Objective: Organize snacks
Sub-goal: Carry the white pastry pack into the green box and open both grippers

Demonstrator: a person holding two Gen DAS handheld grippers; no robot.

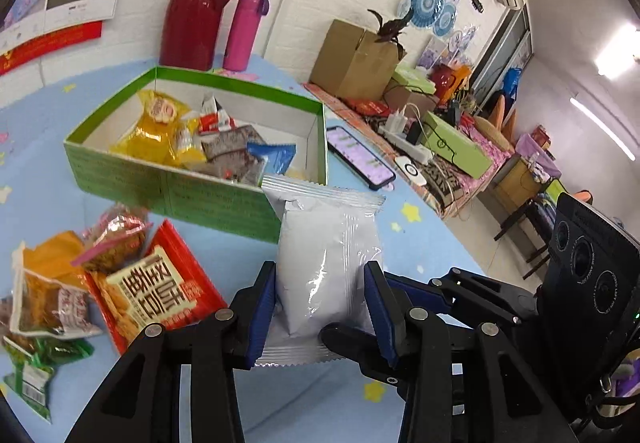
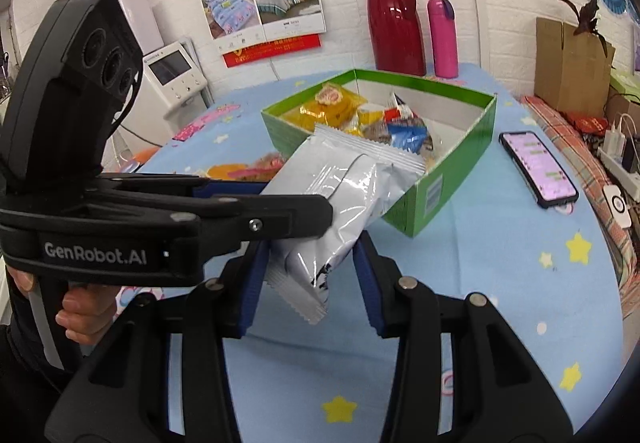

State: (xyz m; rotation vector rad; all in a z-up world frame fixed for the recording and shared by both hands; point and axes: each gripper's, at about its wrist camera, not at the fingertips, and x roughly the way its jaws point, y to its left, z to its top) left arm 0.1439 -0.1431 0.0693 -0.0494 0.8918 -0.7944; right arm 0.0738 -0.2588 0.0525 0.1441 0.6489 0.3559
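Fingers of the left gripper are closed on a white snack packet, one blue pad on each side of its lower half. The packet is held clear of the worktop, just in front of the near wall of the green box, with its crimped top edge pointing toward the box.

In the right wrist view, the right gripper sits under the same packet. Its fingers stand apart on either side of the packet's lower corner; whether the pads touch the wrapper cannot be told. The left gripper crosses this view from the left, held by a hand.

The green box is open at the top and holds several snacks, including a yellow packet and a blue packet. Loose snacks lie on the worktop left of the box, among them a red packet, an orange packet and a green packet.

A phone lies just right of the box. A dark red jug and a pink bottle stand behind it by the wall.
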